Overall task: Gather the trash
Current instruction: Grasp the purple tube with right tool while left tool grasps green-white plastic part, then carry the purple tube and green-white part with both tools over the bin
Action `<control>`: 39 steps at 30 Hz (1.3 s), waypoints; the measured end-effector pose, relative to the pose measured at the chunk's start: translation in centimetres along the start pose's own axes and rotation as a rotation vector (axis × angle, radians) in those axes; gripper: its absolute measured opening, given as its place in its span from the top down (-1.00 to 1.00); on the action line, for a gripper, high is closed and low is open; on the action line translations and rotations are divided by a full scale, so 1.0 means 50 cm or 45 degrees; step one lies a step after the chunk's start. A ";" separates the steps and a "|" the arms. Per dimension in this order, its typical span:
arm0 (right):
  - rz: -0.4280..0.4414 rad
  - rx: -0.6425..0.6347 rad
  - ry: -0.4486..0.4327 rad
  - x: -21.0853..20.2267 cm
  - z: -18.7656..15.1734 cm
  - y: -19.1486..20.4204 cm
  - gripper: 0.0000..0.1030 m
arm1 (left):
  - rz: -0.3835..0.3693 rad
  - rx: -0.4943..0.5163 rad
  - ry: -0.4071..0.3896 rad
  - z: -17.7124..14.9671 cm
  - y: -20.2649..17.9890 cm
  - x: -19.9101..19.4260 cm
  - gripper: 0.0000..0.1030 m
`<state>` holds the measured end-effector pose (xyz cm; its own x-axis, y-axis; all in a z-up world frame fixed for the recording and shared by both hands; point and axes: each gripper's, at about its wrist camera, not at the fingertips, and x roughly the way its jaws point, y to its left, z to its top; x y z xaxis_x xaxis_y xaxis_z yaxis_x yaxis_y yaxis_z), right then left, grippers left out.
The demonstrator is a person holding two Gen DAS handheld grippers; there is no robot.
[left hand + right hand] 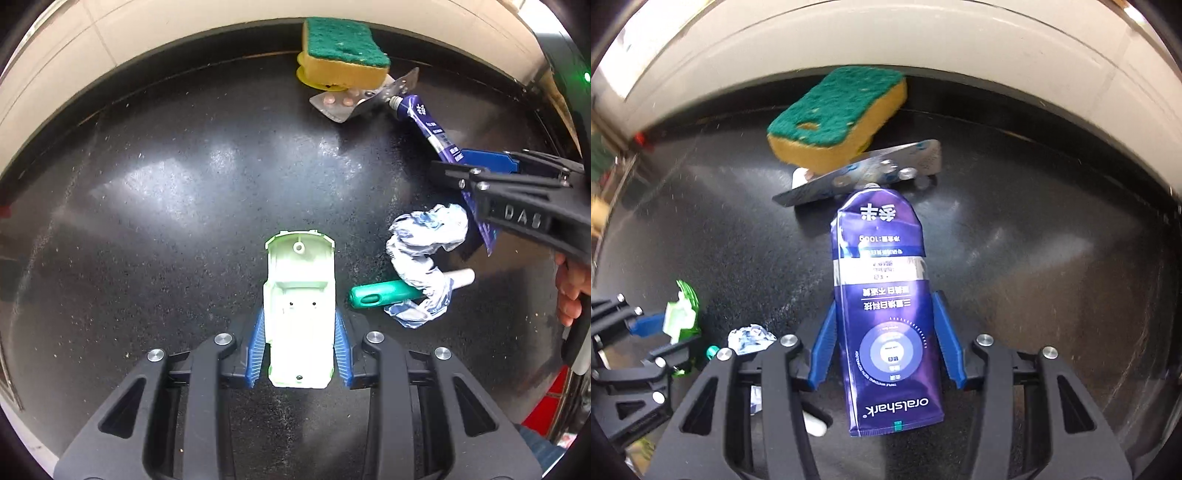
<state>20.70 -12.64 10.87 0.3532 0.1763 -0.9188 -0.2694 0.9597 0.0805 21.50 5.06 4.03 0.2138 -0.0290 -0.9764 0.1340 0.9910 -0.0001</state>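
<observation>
Two pieces gripped at once: pale green plastic shell clamped in left tool, purple toothpaste tube clamped in right tool, both low over dark tabletop. Nothing seen binned; sponge, blister pack, crumpled wrapper, green pen left lying.

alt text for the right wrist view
The right gripper clamps a purple toothpaste tube over a dark counter. Beyond it lie a blister pack and a sponge; the left gripper holds a pale green piece at left.
</observation>
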 end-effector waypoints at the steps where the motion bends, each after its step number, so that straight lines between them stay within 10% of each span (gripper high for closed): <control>1: -0.001 0.007 -0.008 -0.009 -0.002 -0.002 0.04 | -0.002 0.002 -0.010 0.001 0.000 -0.007 0.39; 5: -0.023 0.030 -0.051 -0.047 -0.012 -0.019 0.05 | -0.008 0.012 -0.052 0.011 -0.009 -0.041 0.39; 8: -0.018 0.049 -0.073 -0.069 -0.014 -0.025 0.78 | -0.009 0.024 -0.074 0.013 -0.020 -0.066 0.39; 39: 0.047 0.129 -0.257 -0.272 -0.043 -0.047 0.79 | -0.040 -0.028 -0.215 -0.032 0.002 -0.184 0.38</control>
<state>14.58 -17.76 22.37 0.5195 0.2422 -0.8194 -0.1976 0.9670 0.1606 17.99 5.64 12.68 0.3696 -0.0794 -0.9258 0.1223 0.9918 -0.0362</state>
